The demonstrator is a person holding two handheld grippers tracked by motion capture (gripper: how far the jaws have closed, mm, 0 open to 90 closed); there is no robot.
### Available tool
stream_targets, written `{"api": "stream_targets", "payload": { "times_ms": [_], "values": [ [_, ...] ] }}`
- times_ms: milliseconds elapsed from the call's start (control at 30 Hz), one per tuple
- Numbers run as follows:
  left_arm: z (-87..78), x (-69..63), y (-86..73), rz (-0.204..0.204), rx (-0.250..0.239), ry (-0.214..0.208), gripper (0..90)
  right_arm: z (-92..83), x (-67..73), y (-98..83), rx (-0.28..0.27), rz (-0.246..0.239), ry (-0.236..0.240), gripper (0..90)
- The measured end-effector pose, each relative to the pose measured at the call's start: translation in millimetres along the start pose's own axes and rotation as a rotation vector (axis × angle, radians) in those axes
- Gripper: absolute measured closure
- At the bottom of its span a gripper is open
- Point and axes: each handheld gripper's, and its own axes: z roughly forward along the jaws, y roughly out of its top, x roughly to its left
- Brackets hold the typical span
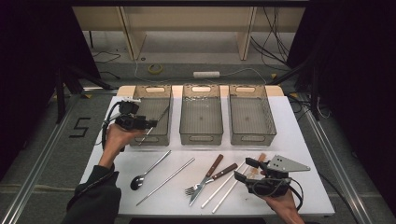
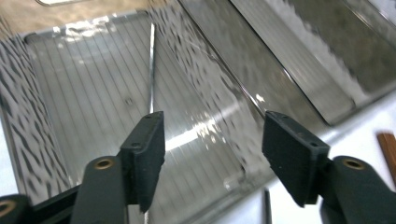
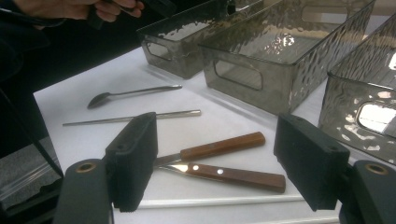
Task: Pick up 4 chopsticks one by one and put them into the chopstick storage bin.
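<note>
Left bin (image 2: pixel 84 116) — walls blurred and smeared in the left gripper view, far rim cut off by the top edge. Metal rod (image 2: pixel 151 65) inside it — lower end hidden behind the left tongs (image 2: pixel 212 154). Wooden handle (image 2: pixel 386 151) — a sliver only, cut by the right edge. Fork (image 1: pixel 194 188) and knife (image 1: pixel 208 176) — crossed, blades too small to tell apart in the high view. Right bin (image 3: pixel 369 93) — cropped at the right edge.

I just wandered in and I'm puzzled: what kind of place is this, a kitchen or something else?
Probably a lab or recording studio, not a kitchen: black curtains ring the white table, loose cables cross the floor, and a taped number marks the station.
</note>
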Motion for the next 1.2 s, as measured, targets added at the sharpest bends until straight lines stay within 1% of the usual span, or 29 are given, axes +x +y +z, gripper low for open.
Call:
{"api": "stream_targets", "payload": {
  "times_ms": [33, 67, 100, 167, 267, 333, 367, 433, 533, 567, 667, 733, 833, 1067, 1133, 1200],
  "values": [
    [-3.3, -5.6, -2.4, 0.024, 0.010, 0.009, 35.2, 0.3, 0.2, 0.3, 0.001, -0.002, 0.001, 31.2],
    [-7.8, -13.2, -5.9, 0.038, 0.011, 0.002, 34.6, 0.2, 0.3, 0.6, 0.002, -0.002, 0.001, 31.2],
    [-7.8, -13.2, -5.9, 0.038, 0.011, 0.002, 33.6, 0.0, 0.2, 0.6, 0.000, -0.004, 0.001, 31.2],
    [-11.1, -21.7, -9.4, 0.063, 0.050, -0.010, 32.5, -0.1, -0.1, 0.6, 0.000, -0.002, 0.002, 31.2],
    [-14.4, -34.2, -15.2, 0.101, 0.096, -0.023, 31.9, 0.6, -0.4, 0.5, 0.010, 0.002, 0.003, 31.1],
    [-15.4, -42.3, -20.0, 0.117, 0.127, -0.026, 31.8, 0.4, 0.4, 0.8, 0.008, -0.004, 0.004, 31.1],
    [-15.2, -47.1, -23.4, 0.130, 0.152, -0.029, 31.7, 0.3, 0.6, 0.9, 0.008, -0.006, 0.006, 31.1],
    [-15.4, -53.2, -28.6, 0.144, 0.177, -0.028, 31.4, 0.0, 0.5, 1.1, 0.009, -0.006, 0.008, 31.1],
    [-15.8, -60.4, -36.3, 0.154, 0.197, -0.039, 31.7, 0.0, 0.2, 1.3, 0.011, -0.003, 0.007, 31.1],
    [-15.5, -63.9, -40.2, 0.168, 0.211, -0.039, 32.1, 0.4, 0.3, 1.1, 0.013, -0.004, 0.007, 31.1],
    [-13.8, -70.8, -48.4, 0.186, 0.249, -0.034, 32.1, 0.7, 0.7, 1.1, 0.014, -0.004, 0.008, 31.1],
    [-12.4, -74.4, -52.8, 0.196, 0.267, -0.037, 31.8, 0.7, 0.8, 1.3, 0.014, -0.005, 0.009, 31.1],
    [-9.3, -81.4, -60.0, 0.208, 0.284, -0.034, 28.8, 0.3, 0.8, 1.5, 0.013, -0.005, 0.010, 31.0],
    [-2.9, -93.1, -70.1, 0.244, 0.322, -0.049, 26.5, -0.1, 1.2, 1.9, 0.010, -0.008, 0.010, 31.0],
    [-0.5, -95.7, -72.2, 0.246, 0.333, -0.054, 27.0, -0.2, 1.3, 2.0, 0.009, -0.008, 0.011, 31.0],
    [1.6, -98.2, -73.8, 0.259, 0.350, -0.055, 28.0, -0.3, 1.3, 2.0, 0.008, -0.008, 0.011, 31.0]
  ]
}}
